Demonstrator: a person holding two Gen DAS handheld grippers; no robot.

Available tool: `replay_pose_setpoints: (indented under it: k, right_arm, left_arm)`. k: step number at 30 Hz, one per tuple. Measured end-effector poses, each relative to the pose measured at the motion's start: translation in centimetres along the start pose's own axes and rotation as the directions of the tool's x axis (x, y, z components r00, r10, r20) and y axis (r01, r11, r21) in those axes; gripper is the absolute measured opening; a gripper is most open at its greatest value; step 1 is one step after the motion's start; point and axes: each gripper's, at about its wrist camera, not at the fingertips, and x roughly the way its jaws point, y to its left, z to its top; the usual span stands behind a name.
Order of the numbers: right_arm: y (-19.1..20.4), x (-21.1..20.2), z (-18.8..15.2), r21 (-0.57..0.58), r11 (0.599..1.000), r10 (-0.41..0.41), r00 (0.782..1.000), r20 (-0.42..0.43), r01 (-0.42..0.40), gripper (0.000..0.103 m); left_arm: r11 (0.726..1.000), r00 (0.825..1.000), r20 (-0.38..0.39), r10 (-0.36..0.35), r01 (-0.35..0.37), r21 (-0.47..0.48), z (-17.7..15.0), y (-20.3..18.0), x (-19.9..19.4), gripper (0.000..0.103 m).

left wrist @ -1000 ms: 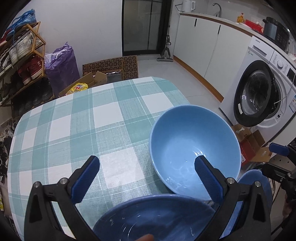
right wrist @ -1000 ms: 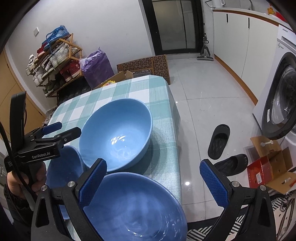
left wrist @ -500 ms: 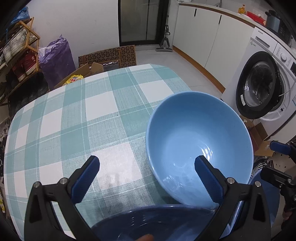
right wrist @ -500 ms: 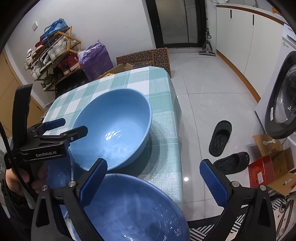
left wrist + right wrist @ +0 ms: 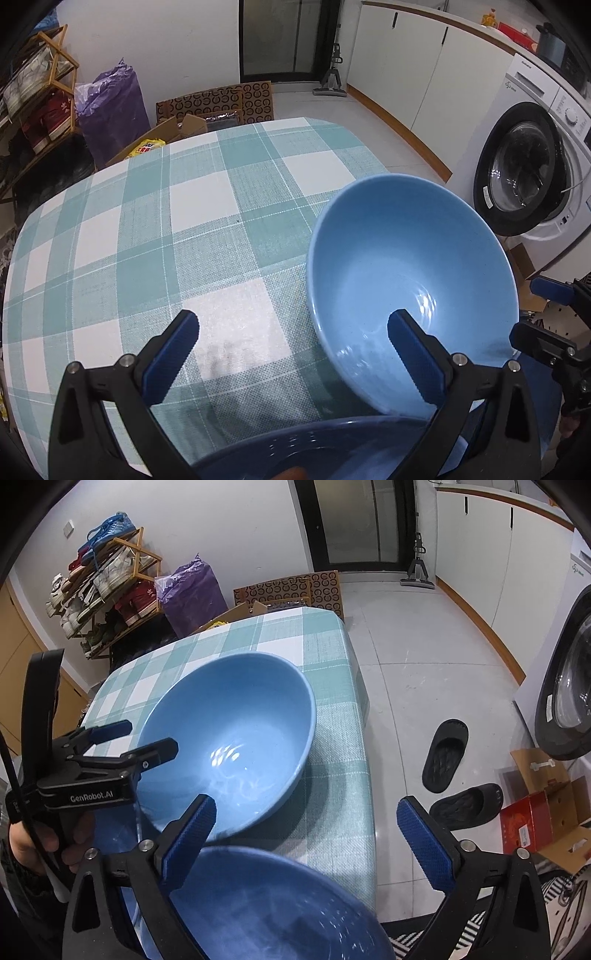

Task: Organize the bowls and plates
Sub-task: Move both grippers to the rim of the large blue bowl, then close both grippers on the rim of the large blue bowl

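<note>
A large light blue bowl (image 5: 406, 273) (image 5: 236, 738) rests on the checked tablecloth (image 5: 192, 236) near the table's right edge and looks slightly tilted. My left gripper (image 5: 291, 350) (image 5: 135, 738) is open, one finger over the bowl's inside and the other over the cloth, touching neither. A darker blue bowl (image 5: 317, 454) lies under it at the frame's bottom. My right gripper (image 5: 306, 840) (image 5: 546, 325) is wide, its jaws closing. Another darker blue bowl (image 5: 266, 904) sits below them, with its far rim just under the left pad. Neither pad presses on anything.
The table's right edge (image 5: 364, 716) drops to a tiled floor with two black slippers (image 5: 447, 753). A washing machine (image 5: 524, 173) and open cardboard boxes (image 5: 543, 805) stand on the right. Behind the table are a shoe rack (image 5: 107, 587) and a purple bag (image 5: 110, 107).
Both grippers have come down and closer to the light blue bowl, which now fills more of each view. The bowls have not shifted.
</note>
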Motion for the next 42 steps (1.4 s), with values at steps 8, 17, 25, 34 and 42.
replay_pose_setpoints:
  k: [8,17,25,34,42]
  right_arm:
    - [0.4,1.3,0.5,0.010,1.000,0.028,0.999,-0.023,-0.028,0.079]
    - [0.7,1.6,0.8,0.009,0.999,0.035,0.999,-0.027,-0.035,0.062]
    - [1.3,1.7,0.8,-0.011,0.999,0.032,0.999,-0.030,-0.032,0.052]
    - [1.5,1.7,0.7,-0.021,1.000,0.019,0.999,-0.030,-0.020,0.035]
    - [1.8,1.4,0.6,-0.046,0.999,0.005,1.000,-0.021,-0.005,0.025]
  left_arm:
    - [1.000,1.000,-0.018,-0.021,0.021,0.016,-0.2,-0.2,0.5,0.084]
    - [0.999,0.999,-0.029,-0.038,0.038,0.010,-0.4,0.0,0.8,0.059]
    - [0.998,0.999,-0.015,-0.047,0.047,0.029,-0.5,-0.4,0.4,0.037]
    - [0.998,0.998,-0.010,-0.067,0.067,0.018,-0.5,-0.4,0.1,0.027]
    - [0.996,0.996,-0.003,-0.084,0.084,0.028,-0.5,-1.0,-0.2,0.013]
